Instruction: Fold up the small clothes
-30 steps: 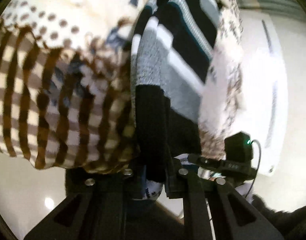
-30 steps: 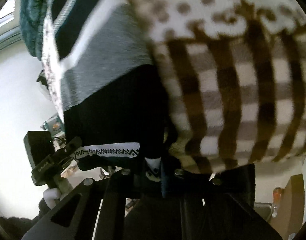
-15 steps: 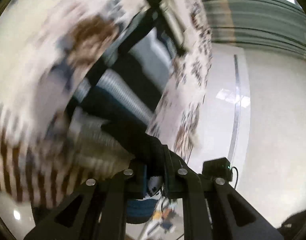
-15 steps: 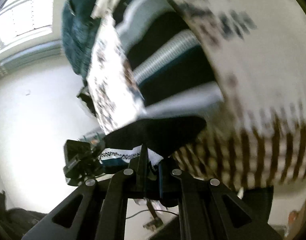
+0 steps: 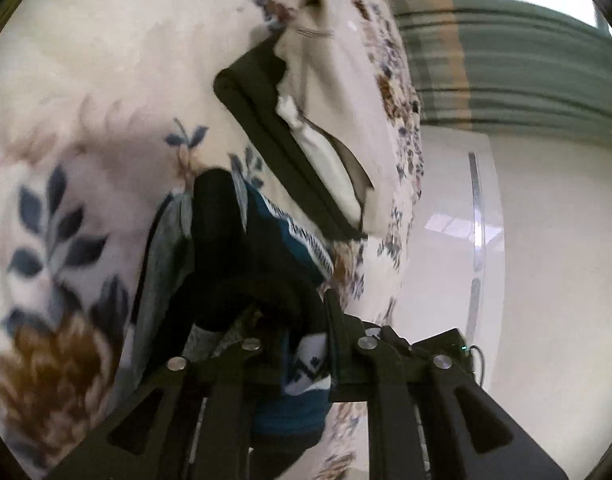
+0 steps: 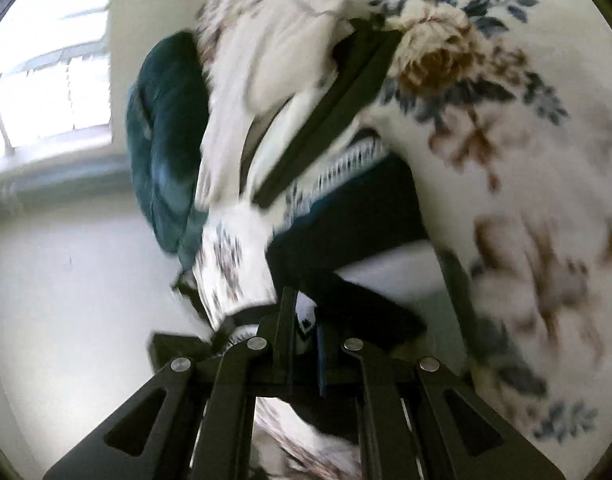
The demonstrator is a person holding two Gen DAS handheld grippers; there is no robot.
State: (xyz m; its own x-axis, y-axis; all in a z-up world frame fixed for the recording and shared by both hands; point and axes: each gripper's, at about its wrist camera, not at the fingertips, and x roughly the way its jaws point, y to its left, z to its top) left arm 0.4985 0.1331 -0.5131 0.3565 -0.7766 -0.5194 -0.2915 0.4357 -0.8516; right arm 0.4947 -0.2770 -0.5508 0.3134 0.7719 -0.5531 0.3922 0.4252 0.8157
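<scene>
Lay the dark teal knit garment with the white zigzag band (image 5: 294,248) flat on the floral fleece blanket (image 5: 86,120), left hand-held gripper (image 5: 290,344) easing open around its hem, right hand-held gripper (image 6: 304,324) clamped on it until edges align.

You've got a black, teal & grey garment (image 5: 266,248) w/ a white zigzag band; cream blanket (image 5: 86,120) w/ navy leaves & brown flowers; dark olive and cream clothes (image 5: 306,128); teal cushion (image 6: 166,140).
</scene>
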